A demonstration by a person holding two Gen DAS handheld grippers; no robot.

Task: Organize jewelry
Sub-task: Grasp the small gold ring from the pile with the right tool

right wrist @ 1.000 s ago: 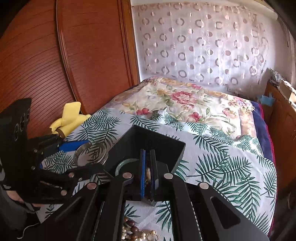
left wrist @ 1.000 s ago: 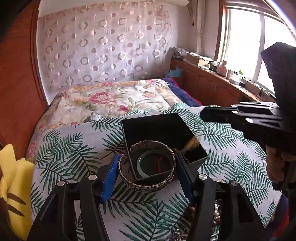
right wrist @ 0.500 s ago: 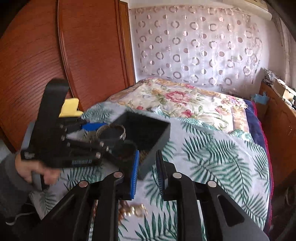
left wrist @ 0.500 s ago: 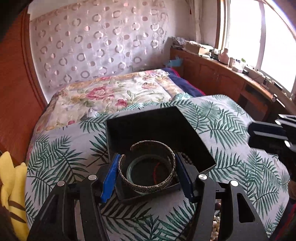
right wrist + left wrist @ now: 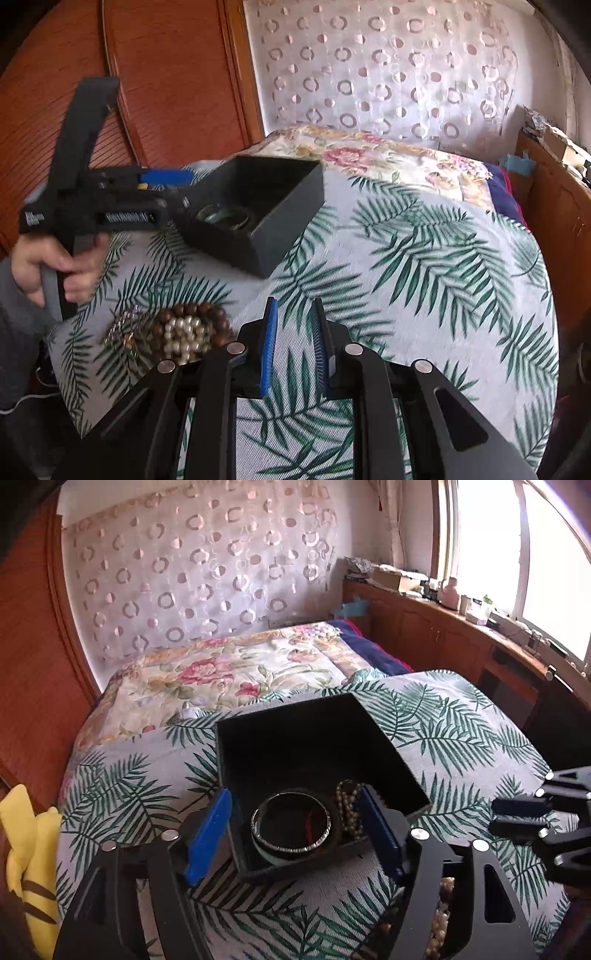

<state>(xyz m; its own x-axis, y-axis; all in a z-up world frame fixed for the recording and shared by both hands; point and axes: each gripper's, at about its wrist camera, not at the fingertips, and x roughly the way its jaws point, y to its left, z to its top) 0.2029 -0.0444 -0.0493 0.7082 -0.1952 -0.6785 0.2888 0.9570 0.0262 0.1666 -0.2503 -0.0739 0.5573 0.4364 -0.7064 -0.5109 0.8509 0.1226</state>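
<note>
The left tool [image 5: 295, 827] hangs over the near corner of the black box [image 5: 317, 738], which sits on the palm-leaf cloth [image 5: 461, 731] spread over the bed. Its blue pads stand wide, having just been opening, and they straddle the box's near corner: the left pad [image 5: 208, 836] lies outside the box wall, the right pad [image 5: 376, 830] at the near right edge. Between them, apart from both pads, the silver bangle [image 5: 290, 825] lies flat on the box floor on top of a pale green bangle [image 5: 218, 218], with a string of brownish beads [image 5: 347, 808] just beside it, next to the right pad. The right tool [image 5: 291, 347] hovers over bare cloth, well clear of the box; its jaws stand at a narrow gap with nothing between them. To its left, near its left finger, a heap of brown wooden beads and pearls [image 5: 188, 330] rests on the cloth beside a small glittering piece [image 5: 123, 326]. A hand [image 5: 55, 262] grips the left tool's handle.
</note>
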